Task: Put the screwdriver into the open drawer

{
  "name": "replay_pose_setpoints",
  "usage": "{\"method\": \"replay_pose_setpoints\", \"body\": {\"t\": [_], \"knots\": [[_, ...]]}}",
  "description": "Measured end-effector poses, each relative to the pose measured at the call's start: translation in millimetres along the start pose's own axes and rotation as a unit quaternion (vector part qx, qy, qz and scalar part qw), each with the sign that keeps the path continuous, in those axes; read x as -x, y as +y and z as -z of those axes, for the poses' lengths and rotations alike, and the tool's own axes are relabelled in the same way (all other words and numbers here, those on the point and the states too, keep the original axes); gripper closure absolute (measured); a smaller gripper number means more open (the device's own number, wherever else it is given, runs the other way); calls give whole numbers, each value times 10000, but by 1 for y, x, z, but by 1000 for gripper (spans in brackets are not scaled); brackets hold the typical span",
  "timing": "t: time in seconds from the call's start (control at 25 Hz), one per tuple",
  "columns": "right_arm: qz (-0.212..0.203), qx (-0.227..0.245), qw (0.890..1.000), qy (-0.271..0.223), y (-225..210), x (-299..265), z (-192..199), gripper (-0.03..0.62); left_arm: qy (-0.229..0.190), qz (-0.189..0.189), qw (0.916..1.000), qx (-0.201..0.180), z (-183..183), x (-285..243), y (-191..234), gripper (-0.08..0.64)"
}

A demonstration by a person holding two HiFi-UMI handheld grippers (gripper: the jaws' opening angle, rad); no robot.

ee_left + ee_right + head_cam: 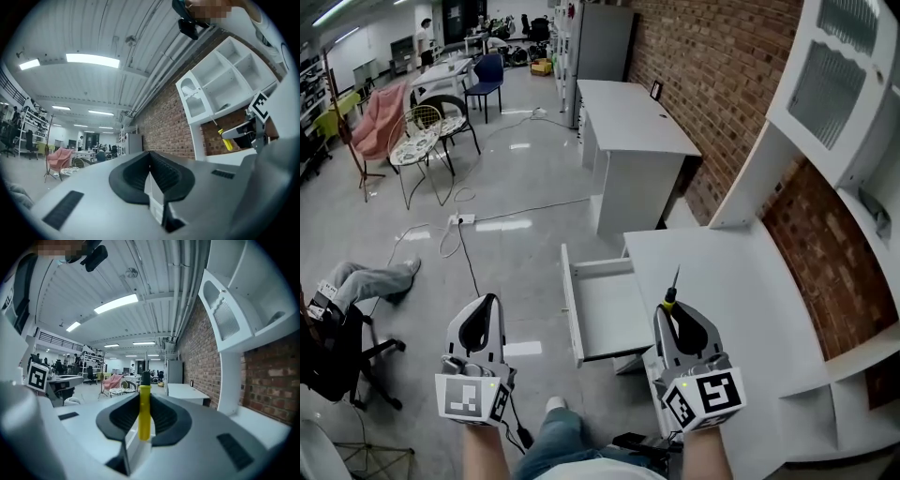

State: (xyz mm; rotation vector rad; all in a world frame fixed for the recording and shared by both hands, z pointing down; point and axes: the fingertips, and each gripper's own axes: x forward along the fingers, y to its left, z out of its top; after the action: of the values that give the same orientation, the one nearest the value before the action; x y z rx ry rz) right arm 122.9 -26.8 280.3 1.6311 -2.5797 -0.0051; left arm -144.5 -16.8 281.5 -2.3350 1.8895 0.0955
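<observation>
A screwdriver [671, 292] with a yellow handle and a thin dark shaft sticks forward out of my right gripper [672, 307], which is shut on the handle [144, 413]. That gripper hovers over the left edge of the white desk [741, 309], just right of the open white drawer [609, 314], whose inside is bare. My left gripper [490, 300] hangs over the floor left of the drawer; its pads [161, 168] meet with nothing between them. In the left gripper view the right gripper [243, 131] and the yellow handle [227, 141] show at the right.
A second white desk [628, 122] stands further along the brick wall [722, 66]. White wall cabinets [844, 75] hang over the near desk. Cables [459, 234] lie on the floor, chairs [431, 131] stand at the far left, and a seated person's legs [366, 281] reach in at the left.
</observation>
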Motion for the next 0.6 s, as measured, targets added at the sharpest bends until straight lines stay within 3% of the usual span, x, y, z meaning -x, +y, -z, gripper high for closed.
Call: {"method": "replay_pose_setpoints", "body": {"t": [0.32,0.6], "knots": [[193,49,9993,316,17,-75,15,514,197,240,9992,238,31,-56,56,546],[221,-47,9971,722,8,-110,39,514,545,509,9958,534,67,-84,59,546]]}}
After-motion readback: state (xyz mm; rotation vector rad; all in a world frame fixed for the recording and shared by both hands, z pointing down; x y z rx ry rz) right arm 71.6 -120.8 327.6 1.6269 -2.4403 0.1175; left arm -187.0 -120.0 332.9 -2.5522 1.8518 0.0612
